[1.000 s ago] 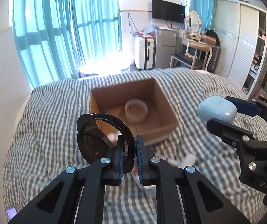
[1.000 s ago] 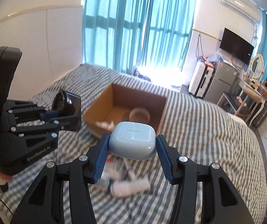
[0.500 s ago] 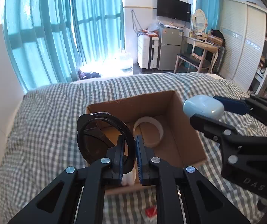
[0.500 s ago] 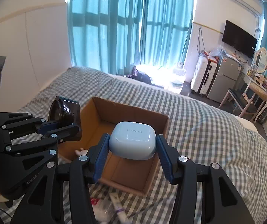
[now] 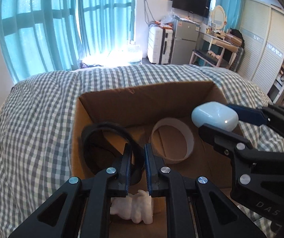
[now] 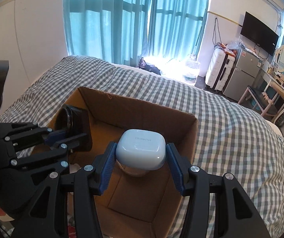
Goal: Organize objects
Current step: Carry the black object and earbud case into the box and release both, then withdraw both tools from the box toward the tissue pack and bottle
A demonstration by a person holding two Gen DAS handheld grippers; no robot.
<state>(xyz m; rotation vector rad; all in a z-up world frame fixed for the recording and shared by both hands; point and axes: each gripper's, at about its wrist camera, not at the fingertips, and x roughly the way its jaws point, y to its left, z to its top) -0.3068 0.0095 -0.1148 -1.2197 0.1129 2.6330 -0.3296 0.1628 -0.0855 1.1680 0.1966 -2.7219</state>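
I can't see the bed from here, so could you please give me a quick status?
Left tool shut on black round holder; right tool shut on pale blue earbud case. Both over open cardboard box. White tape roll inside, nothing blocking.

box (image 5: 145, 101) top: open | floor obstacles: tape roll (image 5: 172, 140), white lump (image 5: 134, 208) | clear: right floor

Teal curtains (image 6: 134, 19) glow with daylight at 12 o'clock. Checked bed (image 6: 231, 123) below; television (image 6: 259, 34) at 2 o'clock.
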